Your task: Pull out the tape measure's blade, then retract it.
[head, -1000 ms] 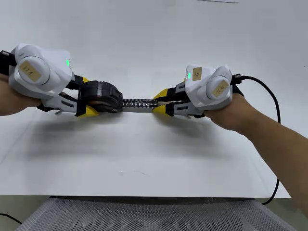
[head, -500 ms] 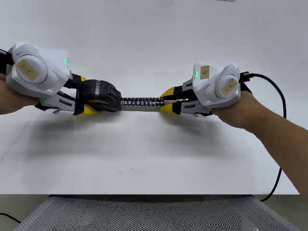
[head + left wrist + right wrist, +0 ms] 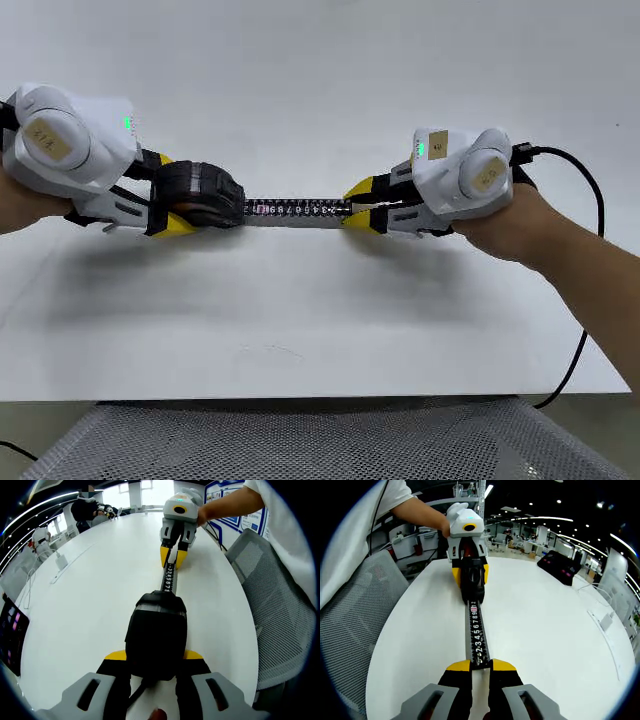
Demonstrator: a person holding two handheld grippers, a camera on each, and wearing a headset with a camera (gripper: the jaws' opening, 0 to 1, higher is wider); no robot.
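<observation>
A black tape measure case (image 3: 197, 193) hangs a little above the white table (image 3: 300, 310), and my left gripper (image 3: 170, 195) is shut on it. In the left gripper view the case (image 3: 156, 632) sits between the yellow-tipped jaws. A short stretch of numbered blade (image 3: 297, 209) runs level from the case to my right gripper (image 3: 358, 205), which is shut on the blade's end. In the right gripper view the blade (image 3: 476, 635) leads from my right gripper (image 3: 480, 666) away to the case (image 3: 471, 582).
A black cable (image 3: 585, 270) trails from the right gripper over the table's right edge. A grey mesh chair (image 3: 300, 440) stands at the near edge. Far along the table lie a white adapter (image 3: 61, 560) with its cord and dark cases (image 3: 562, 567).
The two grippers have drawn apart, the right one moving right, and more blade shows between case and right gripper than a second ago.
</observation>
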